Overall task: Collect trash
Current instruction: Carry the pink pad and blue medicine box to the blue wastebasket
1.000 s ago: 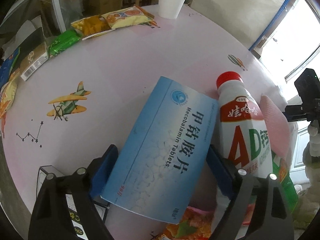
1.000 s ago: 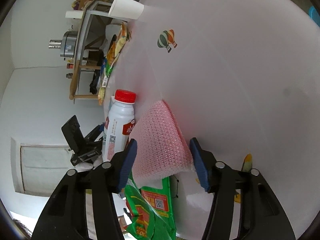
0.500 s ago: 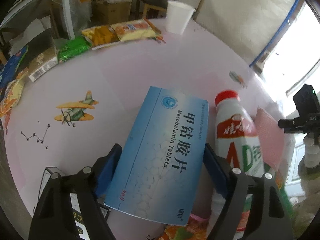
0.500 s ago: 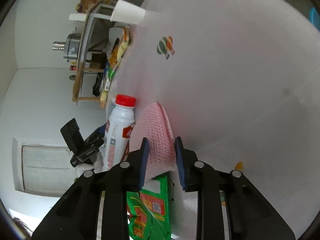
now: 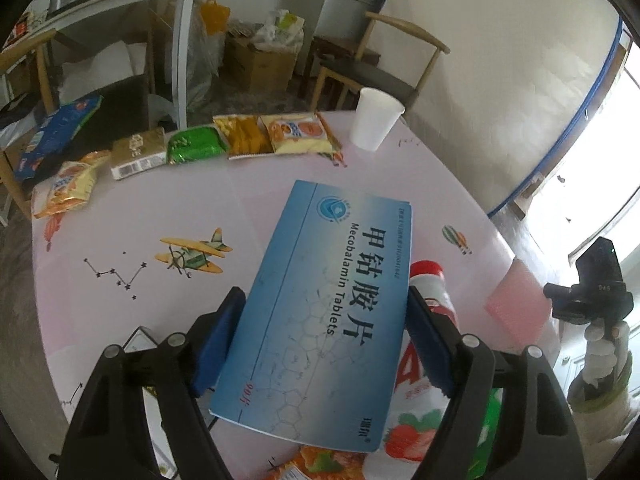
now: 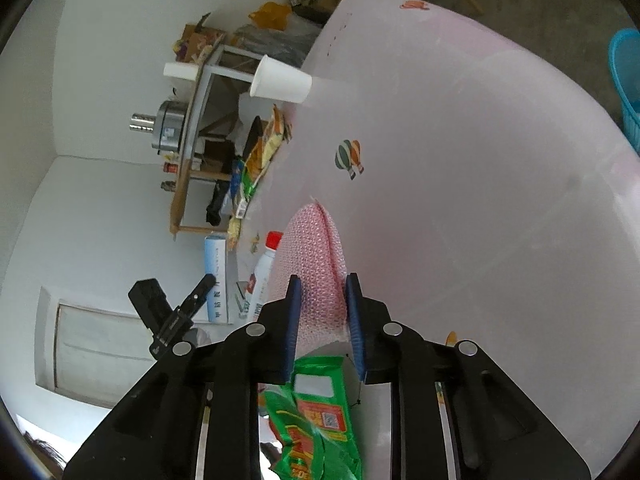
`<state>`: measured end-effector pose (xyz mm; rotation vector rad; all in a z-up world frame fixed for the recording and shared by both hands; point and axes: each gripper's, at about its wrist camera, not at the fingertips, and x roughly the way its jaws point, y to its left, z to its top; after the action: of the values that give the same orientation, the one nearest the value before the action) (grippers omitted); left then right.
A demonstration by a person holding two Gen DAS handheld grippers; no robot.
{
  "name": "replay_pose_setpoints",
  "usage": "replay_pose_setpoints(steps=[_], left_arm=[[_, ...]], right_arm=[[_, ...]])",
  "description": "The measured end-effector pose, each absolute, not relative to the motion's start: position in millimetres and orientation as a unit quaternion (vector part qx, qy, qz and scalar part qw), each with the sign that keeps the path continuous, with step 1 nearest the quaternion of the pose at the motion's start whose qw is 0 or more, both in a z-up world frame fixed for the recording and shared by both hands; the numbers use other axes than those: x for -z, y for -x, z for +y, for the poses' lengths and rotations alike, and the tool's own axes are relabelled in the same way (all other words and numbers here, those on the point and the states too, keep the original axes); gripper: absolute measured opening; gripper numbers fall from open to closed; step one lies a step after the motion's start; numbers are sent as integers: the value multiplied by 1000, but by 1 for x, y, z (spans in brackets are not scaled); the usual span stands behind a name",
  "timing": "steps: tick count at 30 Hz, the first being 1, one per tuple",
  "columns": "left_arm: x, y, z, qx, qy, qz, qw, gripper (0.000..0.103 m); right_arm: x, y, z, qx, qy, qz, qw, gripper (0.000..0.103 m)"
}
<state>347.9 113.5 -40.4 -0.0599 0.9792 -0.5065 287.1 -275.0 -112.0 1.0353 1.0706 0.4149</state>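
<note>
My left gripper (image 5: 324, 294) is shut on a blue tablet box (image 5: 332, 300), with a pad pressed on each long edge, and holds it tilted above the pink table (image 5: 200, 208). A white drink bottle with a red cap (image 5: 426, 276) stands just right of the box, partly hidden by it. In the right wrist view my right gripper (image 6: 320, 284) is closing its jaws on a folded sheet of pink bubble wrap (image 6: 316, 248), and both pads touch it. A green packet (image 6: 316, 412) lies under those fingers. The bottle (image 6: 262, 276) stands to their left.
A white paper cup (image 5: 374, 124) stands at the table's far edge, beside a row of several snack packets (image 5: 296, 134). More packets lie at the left rim. A chair (image 5: 372, 76) stands beyond the table. A blue basket (image 6: 626, 80) sits on the floor.
The left gripper has risen with the blue box, so more of the room shows. The right jaws have closed from wide apart onto the pink bubble wrap, folding it narrower.
</note>
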Motion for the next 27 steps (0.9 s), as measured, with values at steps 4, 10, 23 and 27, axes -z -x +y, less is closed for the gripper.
replay_pose_setpoints(steps=[4, 10, 23, 27], left_arm=[[21, -339, 115, 236, 39, 450, 860, 77], [-13, -315, 105, 247, 39, 427, 869, 77], [-59, -279, -17, 328, 6, 420, 846, 77], [-56, -279, -84, 366, -3, 430, 825, 77]], right_arm=[[107, -287, -276, -191, -476, 473, 716, 20], [93, -285, -279, -201, -485, 449, 722, 20], [81, -239, -355, -179, -530, 373, 740, 20], [84, -206, -408, -135, -552, 336, 751, 20]])
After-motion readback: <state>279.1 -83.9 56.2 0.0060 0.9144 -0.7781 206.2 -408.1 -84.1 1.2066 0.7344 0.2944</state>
